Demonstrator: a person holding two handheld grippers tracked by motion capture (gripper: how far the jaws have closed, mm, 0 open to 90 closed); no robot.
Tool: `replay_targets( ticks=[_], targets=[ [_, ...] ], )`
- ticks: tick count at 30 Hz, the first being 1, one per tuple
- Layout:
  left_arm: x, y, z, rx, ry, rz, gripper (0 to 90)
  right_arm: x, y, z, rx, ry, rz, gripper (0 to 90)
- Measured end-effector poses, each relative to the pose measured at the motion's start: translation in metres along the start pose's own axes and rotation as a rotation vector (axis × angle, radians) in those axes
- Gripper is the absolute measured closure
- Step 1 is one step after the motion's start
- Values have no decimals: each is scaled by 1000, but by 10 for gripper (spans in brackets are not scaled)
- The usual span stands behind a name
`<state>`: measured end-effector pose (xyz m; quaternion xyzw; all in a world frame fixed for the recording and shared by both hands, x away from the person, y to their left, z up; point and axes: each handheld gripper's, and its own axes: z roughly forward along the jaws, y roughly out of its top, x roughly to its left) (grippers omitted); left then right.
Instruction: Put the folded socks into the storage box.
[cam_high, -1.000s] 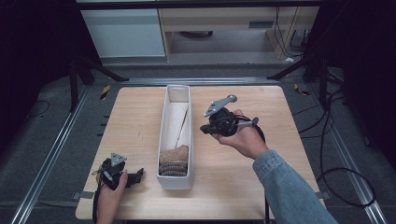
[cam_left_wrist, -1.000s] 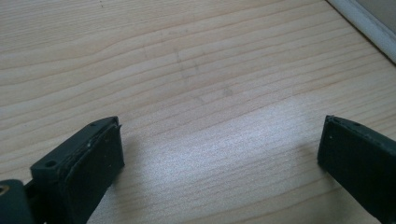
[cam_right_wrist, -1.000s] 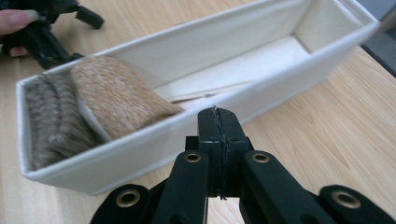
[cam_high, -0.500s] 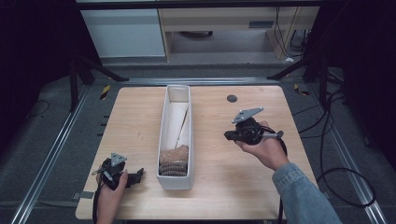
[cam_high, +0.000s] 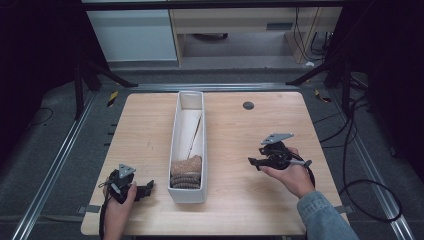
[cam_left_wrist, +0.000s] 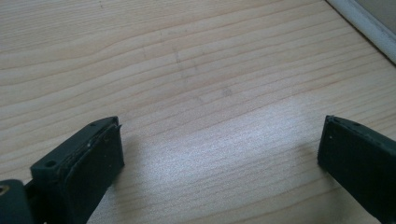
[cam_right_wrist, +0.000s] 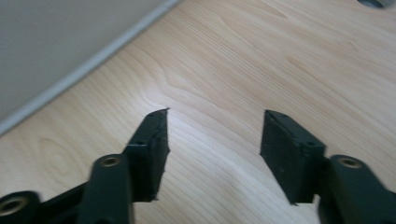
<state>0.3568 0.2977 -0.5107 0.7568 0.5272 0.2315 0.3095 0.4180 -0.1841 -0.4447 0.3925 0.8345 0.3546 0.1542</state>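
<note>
Your bench (cam_high: 240, 135) carries a long white bin (cam_high: 189, 145) at its middle, brown things (cam_high: 186, 172) piled at its near end. Your left hand-held gripper (cam_high: 145, 190) and right hand-held gripper (cam_high: 254, 161) flank it, jaws apart, empty.

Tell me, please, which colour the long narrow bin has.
White bin, seen best in the high view.

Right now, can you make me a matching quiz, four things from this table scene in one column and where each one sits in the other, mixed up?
Things:
1. left gripper
2. right gripper
3. brown woven items
4. dark round hole

Places:
A. far part of the tabletop, right of the bin
B. near left corner of the table
C. near end of the white bin
D. right of the bin, over bare wood

Pairs: 1-B, 2-D, 3-C, 4-A
</note>
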Motion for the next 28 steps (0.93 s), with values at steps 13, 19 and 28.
replay_targets(
  ticks=[13,19,28],
  targets=[
    [0,0,0,0,-1,0,0,-32,-46,15,24,-211,242,106],
    [0,0,0,1,-2,0,0,-40,-65,22,8,-301,302,98],
    [1,2,2,2,-6,2,0,-39,-71,25,-33,-386,338,30]
  ],
)
